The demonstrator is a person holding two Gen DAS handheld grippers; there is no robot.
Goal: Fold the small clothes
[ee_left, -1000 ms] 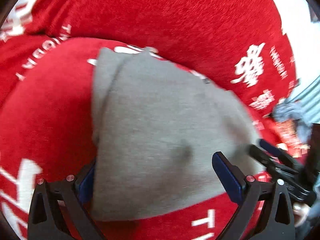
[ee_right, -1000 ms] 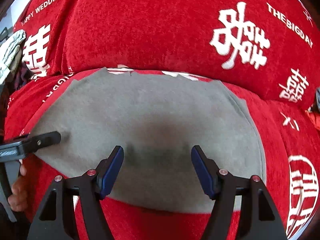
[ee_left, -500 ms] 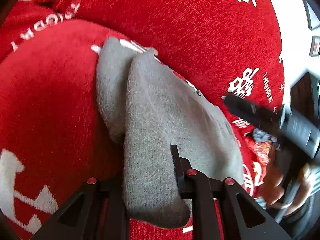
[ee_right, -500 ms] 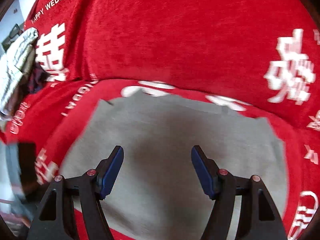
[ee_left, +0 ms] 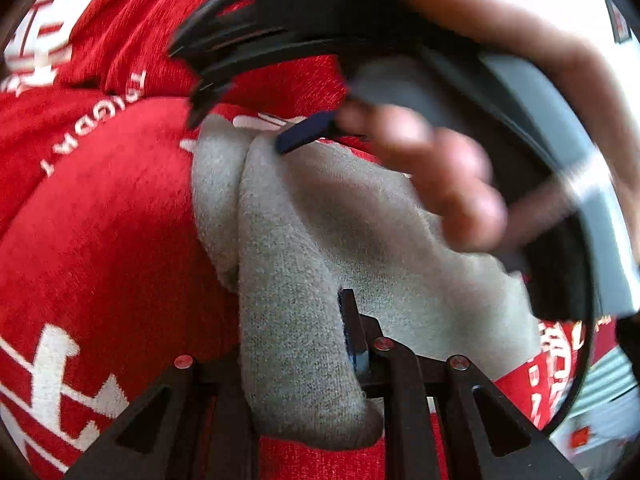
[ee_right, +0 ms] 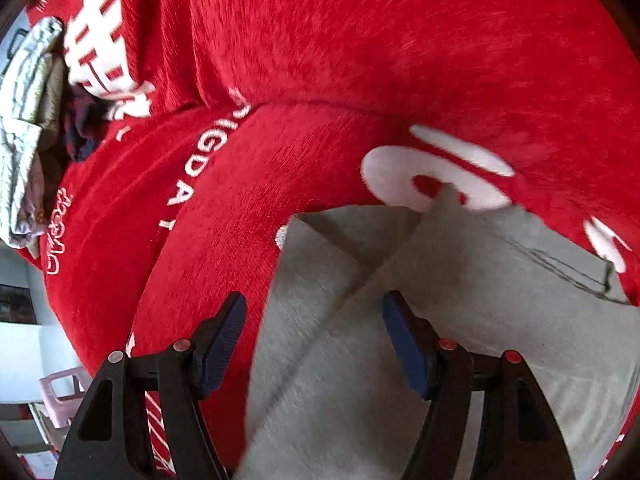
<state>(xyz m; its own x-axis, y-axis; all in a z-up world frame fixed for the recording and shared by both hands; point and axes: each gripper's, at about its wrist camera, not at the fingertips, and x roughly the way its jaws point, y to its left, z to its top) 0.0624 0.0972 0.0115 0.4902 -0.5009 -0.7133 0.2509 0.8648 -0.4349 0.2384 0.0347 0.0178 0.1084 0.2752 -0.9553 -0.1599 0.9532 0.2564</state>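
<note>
A grey knit garment (ee_left: 360, 240) lies on the red sofa cover. My left gripper (ee_left: 296, 344) is shut on its near folded edge, which bulges up between the jaws. My right gripper (ee_right: 316, 340) is open and hovers over the garment's left edge (ee_right: 320, 280), where a folded flap shows. In the left wrist view the right gripper (ee_left: 304, 136) and the hand holding it pass blurred across the top, above the garment's far corner.
The red cover with white lettering (ee_right: 200, 152) drapes the seat and backrest. A pile of other clothes (ee_right: 28, 120) lies at the far left. A pink stool (ee_right: 64, 396) stands on the floor at lower left.
My left gripper closed on the garment's edge and lifted it into a fold. My right gripper swung left over the garment, staying open.
</note>
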